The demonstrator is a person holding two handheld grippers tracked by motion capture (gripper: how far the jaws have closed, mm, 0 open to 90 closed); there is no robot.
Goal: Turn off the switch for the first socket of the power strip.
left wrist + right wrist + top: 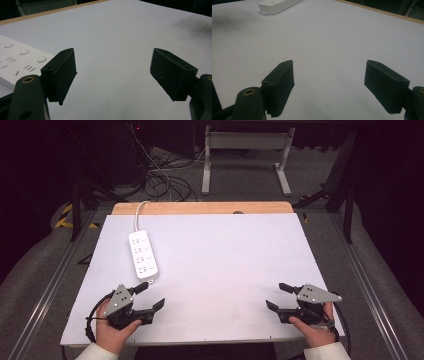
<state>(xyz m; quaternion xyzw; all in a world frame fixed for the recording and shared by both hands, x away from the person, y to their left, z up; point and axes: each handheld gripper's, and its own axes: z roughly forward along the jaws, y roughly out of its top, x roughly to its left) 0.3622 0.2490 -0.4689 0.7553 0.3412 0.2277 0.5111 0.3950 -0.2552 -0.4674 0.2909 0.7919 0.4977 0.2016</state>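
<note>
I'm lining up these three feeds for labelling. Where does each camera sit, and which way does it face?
High view: above the person's side, facing forward and down on the white table; both hands, left gripper and right gripper show.
Left gripper view: rides the left gripper, looking past its open jaws across the table.
Right gripper view: likewise, on the right gripper.
Shared: the white power strip appears in all three.

High view: fixed above the near edge of the table, facing forward and down, far enough to take in the whole white top and the floor beyond its far edge. Left gripper view: low and close over the near left corner, facing toward the far edge. Right gripper view: low over the near right corner, facing across toward the left edge. All three share the white power strip.
</note>
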